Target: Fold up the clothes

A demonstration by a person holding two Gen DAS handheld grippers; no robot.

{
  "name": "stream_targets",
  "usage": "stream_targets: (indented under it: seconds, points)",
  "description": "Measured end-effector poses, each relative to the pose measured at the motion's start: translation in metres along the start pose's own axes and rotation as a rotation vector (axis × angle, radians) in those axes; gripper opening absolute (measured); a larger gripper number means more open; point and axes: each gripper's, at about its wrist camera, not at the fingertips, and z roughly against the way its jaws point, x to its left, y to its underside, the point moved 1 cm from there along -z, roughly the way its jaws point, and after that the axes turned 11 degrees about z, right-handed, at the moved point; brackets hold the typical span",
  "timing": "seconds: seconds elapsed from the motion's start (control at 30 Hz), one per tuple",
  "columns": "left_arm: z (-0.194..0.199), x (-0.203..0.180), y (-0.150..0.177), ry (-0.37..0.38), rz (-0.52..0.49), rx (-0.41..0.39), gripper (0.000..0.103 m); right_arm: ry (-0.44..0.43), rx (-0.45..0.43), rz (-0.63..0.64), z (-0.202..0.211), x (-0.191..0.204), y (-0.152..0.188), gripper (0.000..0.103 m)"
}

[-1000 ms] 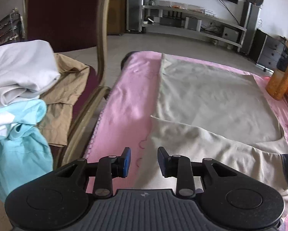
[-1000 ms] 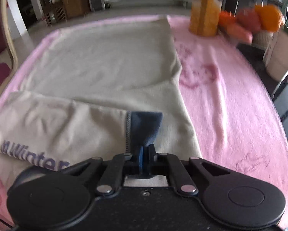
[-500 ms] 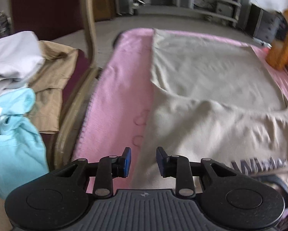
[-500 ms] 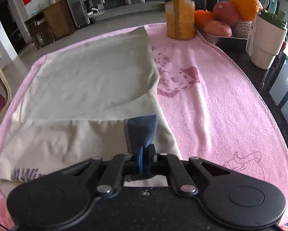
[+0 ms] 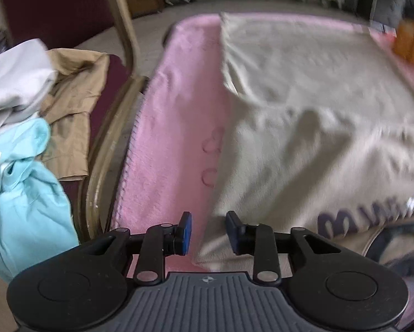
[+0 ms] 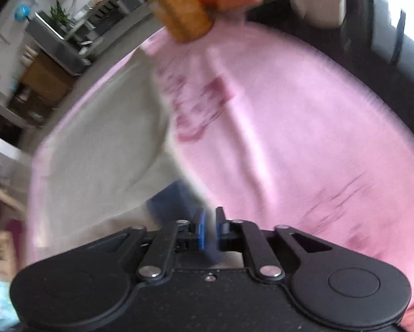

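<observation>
A beige shirt (image 5: pixel 303 116) lies on a pink blanket (image 5: pixel 173 127), a chair (image 5: pixel 124 55) piled with clothes (image 5: pixel 21 138) beside it. The left gripper (image 5: pixel 208 228) hovers spread and empty at the shirt's edge. The right gripper (image 6: pixel 210 225), jaws just parted, apparently straddles the blurred navy cuff (image 6: pixel 171 196); a bottle (image 6: pixel 179 8) stands beyond.

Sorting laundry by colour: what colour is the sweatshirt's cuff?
Dark navy blue cuff, best seen in the right wrist view.

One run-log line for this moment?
left tool: open, over beige sweatshirt edge | right tool: just been opening, blue cuff beside it | pink blanket underneath
</observation>
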Motion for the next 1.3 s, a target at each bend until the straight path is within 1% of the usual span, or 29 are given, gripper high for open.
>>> stream_targets:
  seconds: [0.03,0.1,0.13,0.2,0.27,0.3,0.33,0.37,0.43,0.5,0.6,0.67,0.73,0.77,0.83,0.93,1.0,1.03,1.07,1.1,1.13,1.17,1.2,1.23,1.3]
  points:
    - [0.005,0.004,-0.002,0.015,0.022,-0.021,0.026,-0.009,-0.022,0.019,0.005,0.003,0.002,0.03]
    - [0.011,0.006,-0.003,0.038,0.041,-0.05,0.024,-0.074,-0.04,0.05,0.014,0.009,0.01,0.031]
    - [0.009,0.003,-0.002,0.033,0.027,-0.044,0.023,-0.125,-0.021,0.057,0.014,0.013,0.015,0.031]
    - [0.006,-0.002,-0.001,0.023,-0.002,-0.03,0.023,-0.203,0.058,0.043,0.006,0.017,0.026,0.031]
    - [0.002,-0.007,0.0,0.011,-0.03,-0.015,0.022,-0.209,0.128,0.007,-0.004,0.016,0.033,0.031]
    - [-0.001,-0.008,0.001,-0.004,-0.039,0.001,0.022,-0.203,0.142,-0.016,-0.006,0.014,0.035,0.031]
    - [-0.005,-0.007,0.002,-0.018,-0.041,0.019,0.022,-0.194,0.146,-0.04,-0.007,0.01,0.035,0.031]
    - [-0.009,-0.005,0.001,-0.029,-0.037,0.037,0.022,-0.208,0.148,-0.079,-0.01,0.006,0.036,0.031]
    - [-0.012,-0.003,0.002,-0.04,-0.029,0.055,0.023,-0.259,0.149,-0.169,-0.016,-0.003,0.036,0.031]
    - [-0.012,-0.001,0.003,-0.044,-0.021,0.058,0.023,-0.298,0.155,-0.24,-0.022,-0.008,0.037,0.031]
    - [-0.009,0.004,0.003,-0.047,0.005,0.049,0.023,-0.324,0.182,-0.288,-0.034,-0.004,0.042,0.031]
    - [-0.01,0.009,0.004,-0.056,0.022,0.052,0.022,-0.307,0.178,-0.291,-0.037,-0.001,0.043,0.03]
    - [-0.012,0.01,0.005,-0.068,0.021,0.061,0.022,-0.284,0.171,-0.288,-0.039,0.002,0.044,0.01]
    - [-0.013,0.011,0.006,-0.074,0.017,0.063,0.022,-0.262,0.164,-0.274,-0.04,0.003,0.044,0.003]
    - [-0.014,0.008,0.007,-0.087,-0.005,0.062,0.022,-0.233,0.142,-0.228,-0.036,0.009,0.044,0.002]
    - [-0.016,0.005,0.008,-0.109,-0.033,0.057,0.023,-0.176,0.075,-0.168,-0.021,0.014,0.04,0.002]
    - [-0.018,0.003,0.008,-0.131,-0.052,0.05,0.023,-0.141,0.061,-0.155,-0.018,0.012,0.038,0.002]
    - [-0.018,0.002,0.009,-0.146,-0.06,0.05,0.023,-0.128,0.074,-0.135,-0.022,0.013,0.039,0.002]
    - [-0.02,0.002,0.009,-0.162,-0.064,0.054,0.023,-0.131,0.103,-0.105,-0.027,0.016,0.04,0.004]
    - [-0.019,0.003,0.009,-0.163,-0.06,0.056,0.023,-0.14,0.113,-0.084,-0.026,0.019,0.04,0.005]
    - [-0.018,0.004,0.009,-0.157,-0.049,0.06,0.023,-0.148,0.111,-0.069,-0.021,0.021,0.039,0.008]
    - [-0.015,0.007,0.009,-0.146,-0.028,0.057,0.023,-0.156,0.109,-0.053,-0.017,0.023,0.039,0.02]
    - [-0.01,0.009,0.008,-0.128,-0.008,0.042,0.023,-0.164,0.107,-0.038,-0.013,0.025,0.038,0.036]
    - [-0.003,0.011,0.007,-0.098,0.009,0.015,0.023,-0.173,0.105,-0.023,-0.009,0.027,0.038,0.04]
    - [0.011,0.014,0.003,-0.035,0.038,-0.038,0.023,-0.193,0.092,-0.007,0.001,0.029,0.036,0.041]
